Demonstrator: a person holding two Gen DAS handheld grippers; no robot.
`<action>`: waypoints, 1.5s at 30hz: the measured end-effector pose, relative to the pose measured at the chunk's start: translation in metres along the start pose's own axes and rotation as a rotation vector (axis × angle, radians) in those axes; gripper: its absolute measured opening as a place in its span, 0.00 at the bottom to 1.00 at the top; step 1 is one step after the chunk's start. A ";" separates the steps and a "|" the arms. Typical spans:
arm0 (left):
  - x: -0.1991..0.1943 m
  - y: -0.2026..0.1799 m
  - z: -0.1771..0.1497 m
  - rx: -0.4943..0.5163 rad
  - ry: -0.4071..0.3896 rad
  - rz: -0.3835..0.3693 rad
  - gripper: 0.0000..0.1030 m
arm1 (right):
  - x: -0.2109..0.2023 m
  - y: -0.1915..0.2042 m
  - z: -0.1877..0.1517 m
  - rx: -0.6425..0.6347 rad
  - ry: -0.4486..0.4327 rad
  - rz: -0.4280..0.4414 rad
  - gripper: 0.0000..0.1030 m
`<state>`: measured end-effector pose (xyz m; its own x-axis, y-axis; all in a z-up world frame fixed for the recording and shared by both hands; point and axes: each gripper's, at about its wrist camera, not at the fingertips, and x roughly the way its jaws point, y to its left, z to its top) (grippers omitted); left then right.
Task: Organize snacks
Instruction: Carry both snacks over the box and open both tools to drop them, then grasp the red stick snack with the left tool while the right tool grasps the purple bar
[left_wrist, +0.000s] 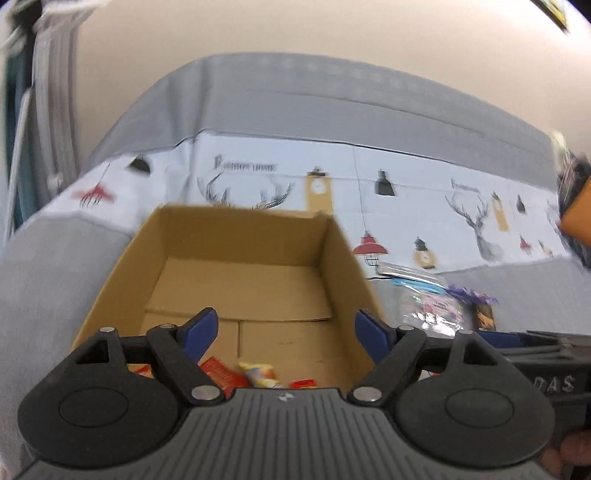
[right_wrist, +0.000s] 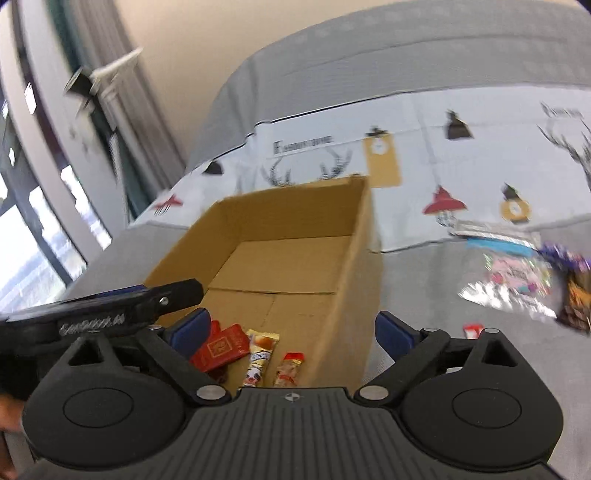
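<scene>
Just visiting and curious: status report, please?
Left claw open, empty. Right claw open, empty. Red packet and two snack sticks in cardboard box. Clear bag on sofa outside the box; nothing blocking.

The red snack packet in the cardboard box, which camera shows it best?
The right wrist view. There the red packet lies nearly whole on the floor of the cardboard box, its printed face readable as a square emblem. In the left wrist view the same packet is blurred and partly hidden behind a tool linkage.

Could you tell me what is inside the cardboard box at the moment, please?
The cardboard box holds a red packet and two slim snack sticks at its near end; the grippers' bodies hide the nearest corner.
</scene>
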<state>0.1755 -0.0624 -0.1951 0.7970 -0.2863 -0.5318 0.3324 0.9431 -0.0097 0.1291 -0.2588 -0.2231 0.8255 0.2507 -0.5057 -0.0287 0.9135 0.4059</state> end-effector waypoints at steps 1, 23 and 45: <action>-0.003 -0.010 0.001 0.017 -0.006 0.010 0.83 | -0.004 -0.007 0.000 0.022 -0.008 0.002 0.93; 0.040 -0.207 -0.023 0.310 0.049 -0.092 0.81 | -0.083 -0.189 -0.041 0.142 -0.100 -0.139 0.97; 0.206 -0.200 -0.071 0.093 0.366 -0.118 0.13 | -0.028 -0.208 -0.011 -0.029 0.030 -0.219 0.85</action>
<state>0.2377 -0.2981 -0.3626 0.5239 -0.2966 -0.7985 0.4682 0.8834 -0.0210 0.1054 -0.4525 -0.3020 0.7970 0.0543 -0.6016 0.1325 0.9560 0.2618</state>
